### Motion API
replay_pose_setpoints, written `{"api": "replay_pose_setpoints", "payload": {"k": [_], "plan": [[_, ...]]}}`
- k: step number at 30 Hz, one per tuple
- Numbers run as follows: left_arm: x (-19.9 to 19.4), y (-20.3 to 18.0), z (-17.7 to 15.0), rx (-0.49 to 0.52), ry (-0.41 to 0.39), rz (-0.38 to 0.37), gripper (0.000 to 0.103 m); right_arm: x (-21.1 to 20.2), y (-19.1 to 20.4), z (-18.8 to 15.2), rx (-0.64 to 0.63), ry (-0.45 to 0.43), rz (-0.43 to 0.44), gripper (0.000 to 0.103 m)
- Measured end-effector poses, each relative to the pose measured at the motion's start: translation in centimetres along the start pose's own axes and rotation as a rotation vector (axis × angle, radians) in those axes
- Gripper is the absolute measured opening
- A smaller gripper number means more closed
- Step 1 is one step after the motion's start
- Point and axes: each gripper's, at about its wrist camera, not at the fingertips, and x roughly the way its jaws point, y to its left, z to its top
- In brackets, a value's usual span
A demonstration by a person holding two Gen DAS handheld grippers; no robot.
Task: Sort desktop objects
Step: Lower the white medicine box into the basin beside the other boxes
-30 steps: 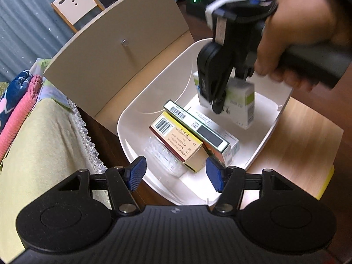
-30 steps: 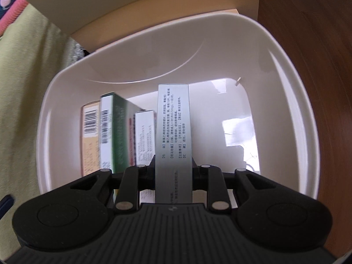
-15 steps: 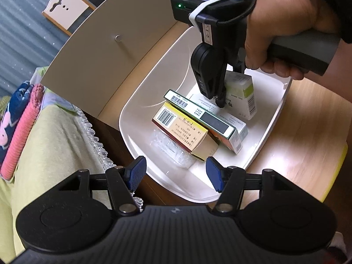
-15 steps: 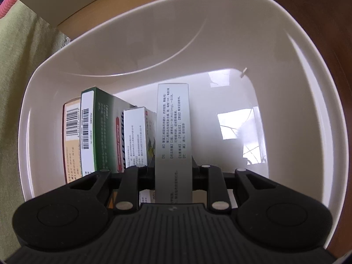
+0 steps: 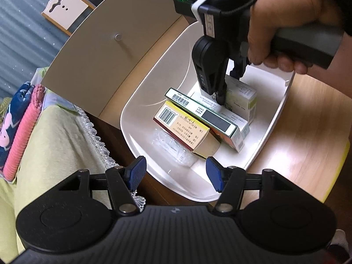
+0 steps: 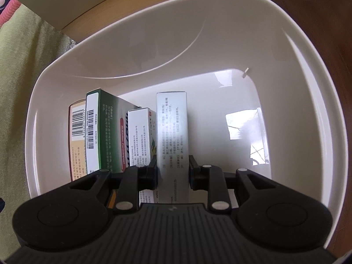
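left wrist view: left gripper (image 5: 176, 173) is held open and empty at the near rim of the white tub (image 5: 140, 101). inside, an orange box (image 5: 182, 129), green box (image 5: 202, 114) and a clear wrapper (image 5: 171, 147), possibly blister packs, are seen. right gripper (image 5: 222, 96) is lowered inside, clamped on a white medicine box (image 5: 242, 96).

right wrist view: white medicine box (image 6: 172, 136) is pinched on both sides, upright, beside a small white carton (image 6: 140, 136).

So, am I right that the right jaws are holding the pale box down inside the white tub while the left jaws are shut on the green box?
Not quite: the left wrist view shows the left gripper open and empty, outside the white plastic tub. The green-edged carton lies untouched inside. The right gripper does hold the pale grey printed box in the tub.
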Motion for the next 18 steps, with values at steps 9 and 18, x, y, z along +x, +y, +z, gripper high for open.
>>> {"api": "replay_pose_setpoints", "payload": {"k": [9, 18], "plan": [[-0.1, 0.3, -0.2, -0.011, -0.004, 0.002, 0.063, -1.6, -0.6, -0.4, 0.001, 0.007, 0.053, 0.031], [-0.1, 0.8, -0.3, -0.023, -0.006, 0.005, 0.063, -1.8, -0.1, -0.2, -0.055, 0.042, 0.03, 0.036]]}}
